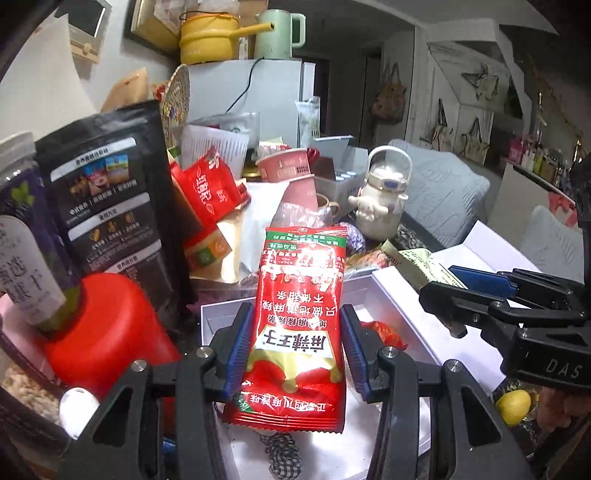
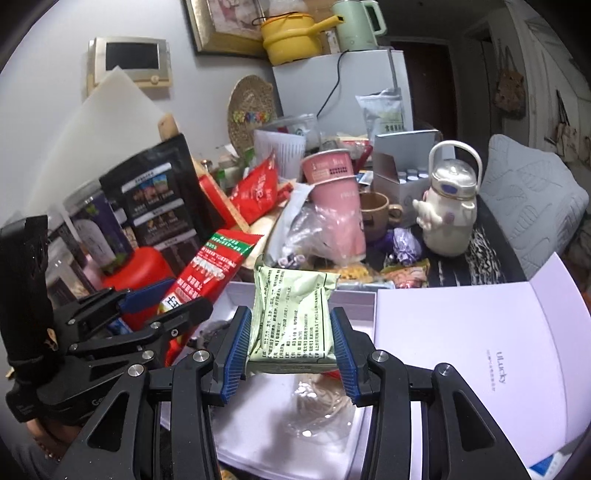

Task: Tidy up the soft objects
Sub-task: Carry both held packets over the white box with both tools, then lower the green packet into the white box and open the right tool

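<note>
A crowded tabletop fills both views, backed by a small white fridge [image 1: 258, 92] that carries a yellow pot [image 1: 208, 37] and a pale green kettle [image 1: 280, 33].

From the left wrist view, the left gripper [image 1: 295, 343] pinches a red sauce packet [image 1: 301, 332] between its blue pads, one pad pressed to each long edge. The packet stands upright between the fingers, its print upside down, and hangs above an open white box [image 1: 399, 291]. Inside that box lie a small red-orange wrapper [image 1: 384, 330] just right of the packet and a piece of black-and-white checked fabric [image 1: 282, 454] under it. A red-lidded jar [image 1: 107, 332] and a black pouch [image 1: 110, 206] stand to the left. The right gripper [image 1: 476, 295] shows at the right edge with a green packet between its fingers.

From the right wrist view, the right gripper [image 2: 291, 347] clamps a pale green packet [image 2: 291, 321] by its side edges, upright over the same white box [image 2: 236, 424]. Below it in the box sits a clear bag holding something pale and stringy [image 2: 321, 398]. The box's lid [image 2: 480, 350] lies open to the right. The left gripper [image 2: 159, 306] with the red packet is on the left.
</note>
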Tool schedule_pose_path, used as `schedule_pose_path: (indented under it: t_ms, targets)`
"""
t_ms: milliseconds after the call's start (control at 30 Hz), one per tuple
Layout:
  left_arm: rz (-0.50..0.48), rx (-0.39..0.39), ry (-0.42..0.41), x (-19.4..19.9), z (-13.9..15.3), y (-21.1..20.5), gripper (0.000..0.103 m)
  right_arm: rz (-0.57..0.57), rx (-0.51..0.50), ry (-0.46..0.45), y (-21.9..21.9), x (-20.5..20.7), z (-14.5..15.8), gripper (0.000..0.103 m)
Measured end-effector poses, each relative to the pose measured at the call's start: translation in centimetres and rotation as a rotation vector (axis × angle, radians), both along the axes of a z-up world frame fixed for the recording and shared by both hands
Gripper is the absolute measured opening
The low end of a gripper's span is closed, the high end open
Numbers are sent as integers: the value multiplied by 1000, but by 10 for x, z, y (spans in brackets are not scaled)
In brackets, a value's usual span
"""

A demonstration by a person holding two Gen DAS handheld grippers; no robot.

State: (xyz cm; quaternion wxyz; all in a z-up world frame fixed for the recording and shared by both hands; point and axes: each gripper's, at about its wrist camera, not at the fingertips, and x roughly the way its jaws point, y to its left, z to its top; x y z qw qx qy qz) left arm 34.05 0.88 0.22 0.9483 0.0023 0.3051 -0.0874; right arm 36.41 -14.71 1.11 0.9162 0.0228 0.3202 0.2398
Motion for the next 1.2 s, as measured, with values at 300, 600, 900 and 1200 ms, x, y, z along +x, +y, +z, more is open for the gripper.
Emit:
schedule_pose_path:
  t_ms: [300, 600, 900, 1200]
  targets:
    - [-3, 15, 69, 14, -22, -4, 46, 4, -13, 68, 3, 11, -18, 44]
    - [-13, 10, 157, 25, -41, -4, 46, -5, -40, 132, 7, 23, -37, 45]
    - [-1, 42, 183, 32, -52, -7, 46, -17, -99, 147, 11, 29, -50, 45]
    - [0, 46, 213, 34, -52, -8, 49, -42, -126, 143, 10, 27, -46, 53]
